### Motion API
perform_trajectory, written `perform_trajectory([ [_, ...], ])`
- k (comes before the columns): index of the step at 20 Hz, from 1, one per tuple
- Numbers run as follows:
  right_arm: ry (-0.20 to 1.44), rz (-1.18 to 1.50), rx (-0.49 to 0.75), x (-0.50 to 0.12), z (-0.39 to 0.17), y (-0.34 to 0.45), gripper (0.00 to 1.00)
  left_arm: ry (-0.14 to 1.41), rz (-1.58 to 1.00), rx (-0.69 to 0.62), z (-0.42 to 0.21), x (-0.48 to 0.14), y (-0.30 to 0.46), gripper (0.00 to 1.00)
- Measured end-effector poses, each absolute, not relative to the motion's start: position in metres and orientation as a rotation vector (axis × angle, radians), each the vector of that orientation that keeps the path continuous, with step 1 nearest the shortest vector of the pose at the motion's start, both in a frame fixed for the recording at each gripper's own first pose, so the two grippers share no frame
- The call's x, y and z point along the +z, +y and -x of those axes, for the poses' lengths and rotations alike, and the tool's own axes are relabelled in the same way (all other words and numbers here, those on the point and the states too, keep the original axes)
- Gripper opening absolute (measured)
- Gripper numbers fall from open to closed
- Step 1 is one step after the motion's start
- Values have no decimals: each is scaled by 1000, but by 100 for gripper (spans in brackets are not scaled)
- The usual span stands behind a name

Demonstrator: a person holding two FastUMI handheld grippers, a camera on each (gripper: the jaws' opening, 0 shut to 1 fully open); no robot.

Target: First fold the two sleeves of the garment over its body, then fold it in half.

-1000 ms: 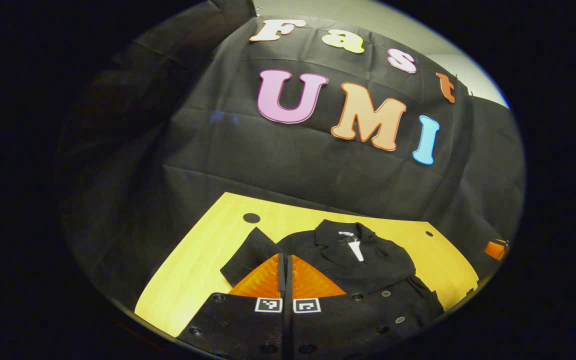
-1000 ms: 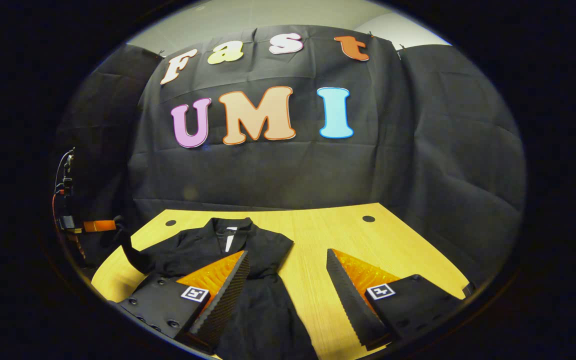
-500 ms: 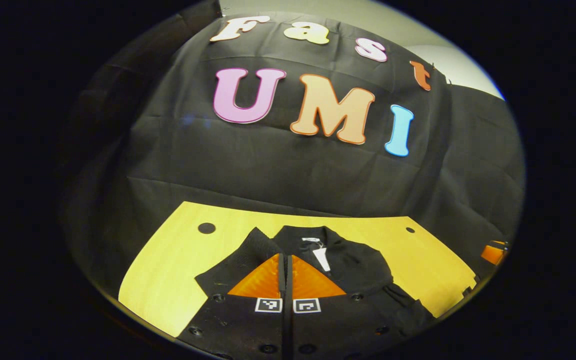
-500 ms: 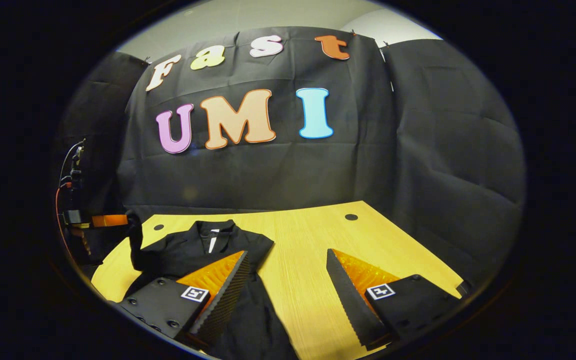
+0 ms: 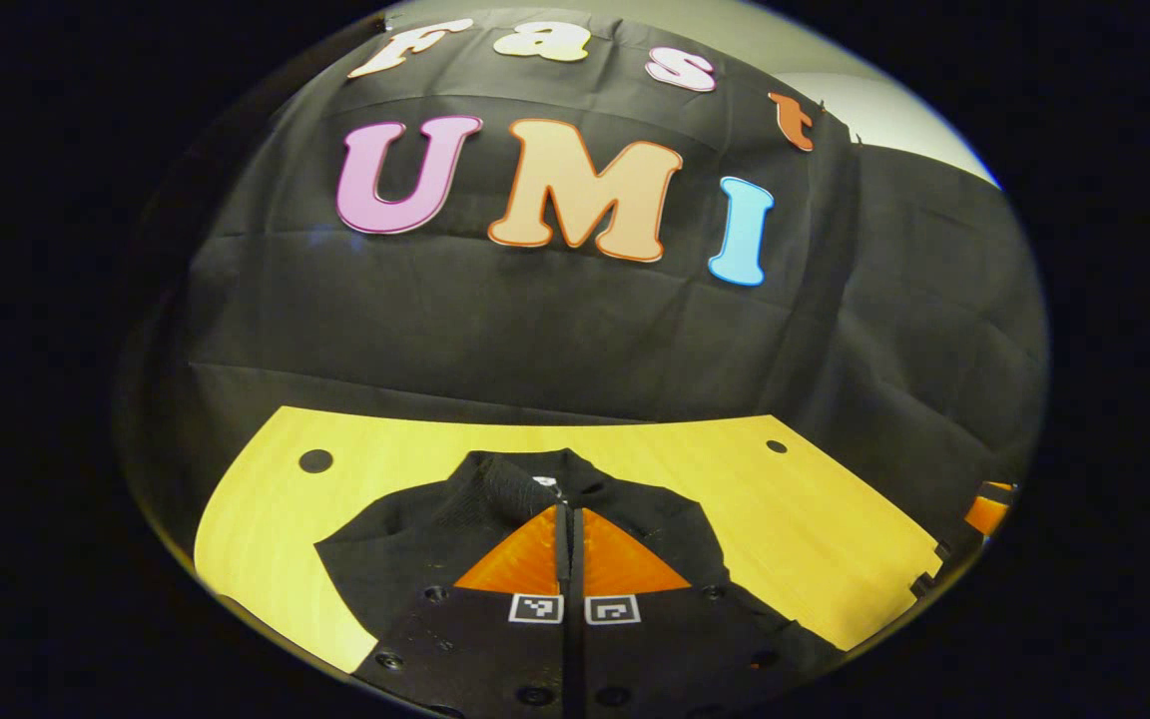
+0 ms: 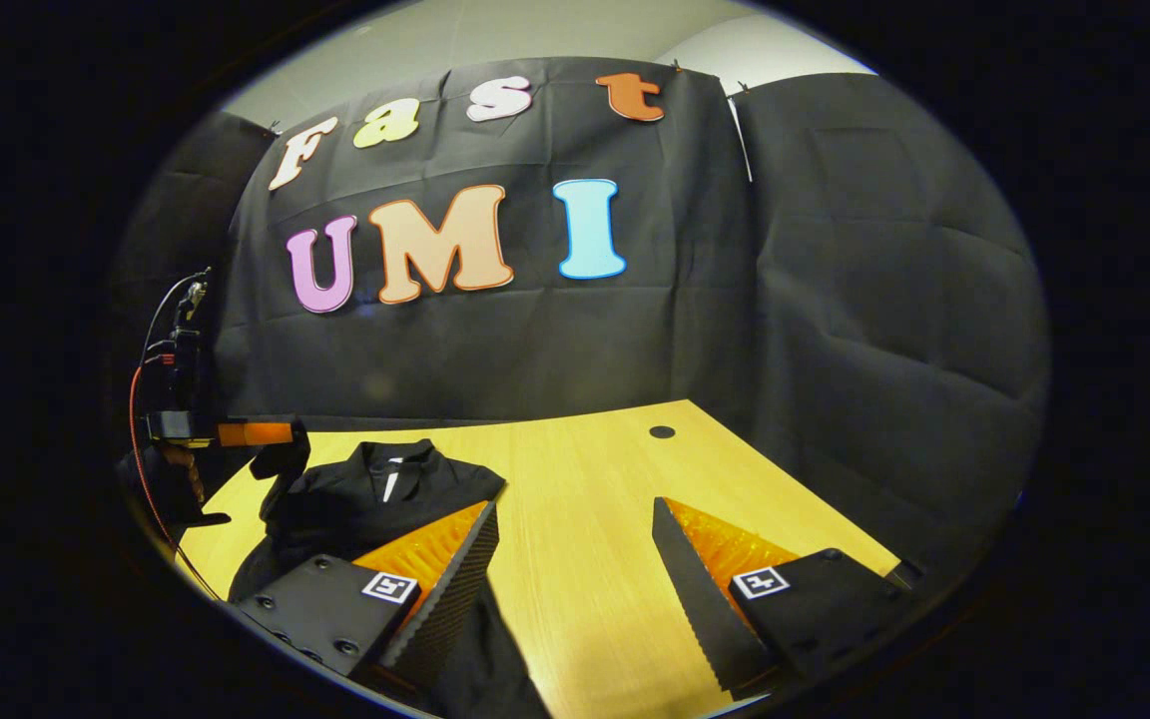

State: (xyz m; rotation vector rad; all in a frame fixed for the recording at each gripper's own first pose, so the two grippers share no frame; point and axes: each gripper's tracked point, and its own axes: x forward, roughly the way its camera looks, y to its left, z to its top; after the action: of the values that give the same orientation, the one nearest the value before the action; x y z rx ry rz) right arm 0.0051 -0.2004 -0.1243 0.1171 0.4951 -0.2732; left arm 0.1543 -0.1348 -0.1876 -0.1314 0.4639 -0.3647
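A black collared garment (image 5: 405, 539) lies on the yellow wooden table (image 5: 795, 529). My left gripper (image 5: 568, 511) is shut on the ribbed cuff of one sleeve (image 5: 513, 489), held up just above the body, close to the collar. From the right gripper view the left gripper (image 6: 256, 433) shows at the far left with the sleeve (image 6: 281, 469) hanging from it over the garment (image 6: 375, 504). My right gripper (image 6: 573, 505) stands open over bare table (image 6: 595, 559), right of the garment, with nothing between its fingers.
The black cloth wall rises right behind the table. The tabletop has small round holes (image 5: 315, 460) (image 6: 662, 431) near its back corners. A hand (image 6: 176, 484) and cables (image 6: 151, 399) are at the left edge of the right gripper view.
My left gripper has carried the sleeve cuff inward, from beside the shoulder to over the body near the collar. The right gripper has stayed open and its view has swung right, away from the garment.
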Motion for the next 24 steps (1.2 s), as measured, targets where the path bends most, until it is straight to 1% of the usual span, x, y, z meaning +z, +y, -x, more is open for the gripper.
perform_trajectory([
  [5, 501, -128, -326, -125, 11, -225, 98, 488, 117, -429, -160, -199, -181, 0],
  [10, 510, -121, -367, -125, 24, -241, 98, 527, 104, -463, -164, -216, -214, 0],
  [16, 522, -126, -400, -126, 36, -250, 98, 624, 56, -489, -161, -242, -239, 0],
  [18, 525, -133, -396, -127, 35, -248, 98, 637, 89, -546, -155, -241, -257, 0],
  [19, 524, -136, -386, -127, 34, -245, 98, 633, 129, -601, -145, -233, -269, 24],
  [20, 525, -136, -372, -128, 31, -243, 98, 614, 130, -616, -134, -217, -264, 48],
  [22, 524, -138, -332, -131, 23, -236, 99, 550, 110, -592, -143, -199, -261, 96],
  [23, 521, -141, -306, -132, 19, -231, 98, 522, 96, -575, -142, -191, -253, 98],
  [24, 520, -141, -278, -134, 14, -226, 99, 501, 89, -555, -136, -182, -243, 95],
])
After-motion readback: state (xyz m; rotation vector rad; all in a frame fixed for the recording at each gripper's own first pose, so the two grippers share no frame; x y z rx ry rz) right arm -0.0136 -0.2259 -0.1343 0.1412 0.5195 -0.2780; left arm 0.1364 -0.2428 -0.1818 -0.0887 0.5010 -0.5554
